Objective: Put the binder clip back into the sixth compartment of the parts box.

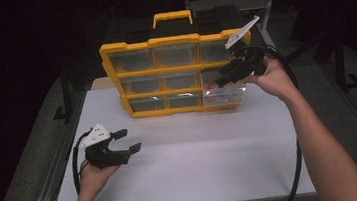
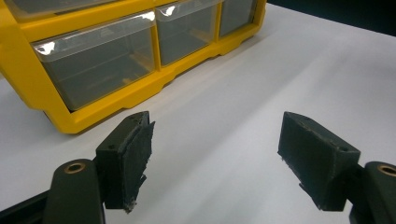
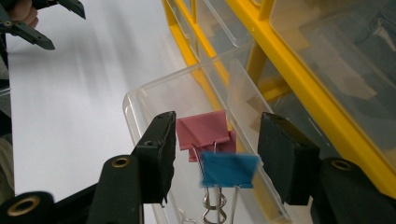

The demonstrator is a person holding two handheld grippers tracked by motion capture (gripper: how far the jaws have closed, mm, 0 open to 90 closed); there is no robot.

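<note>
White table (image 1: 197, 159) | right gripper (image 3: 215, 154) jaws apart over blue clip (image 3: 229, 170), open drawer (image 3: 140, 100) | left gripper (image 2: 215, 158) jaws apart, empty

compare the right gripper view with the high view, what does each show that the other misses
Right gripper view: a blue binder clip and a pink binder clip, between the right hand-held gripper's open jaws, above a pulled-out clear drawer.
High view: the organizer's carry handle and all nine drawers, both forearms.
Both: yellow organizer, white table, left hand-held gripper.

The high view looks down and forward over the whole surface (image 1: 197, 154). Both gripper views look closely at the yellow drawer box (image 1: 174, 76) from low down.
</note>
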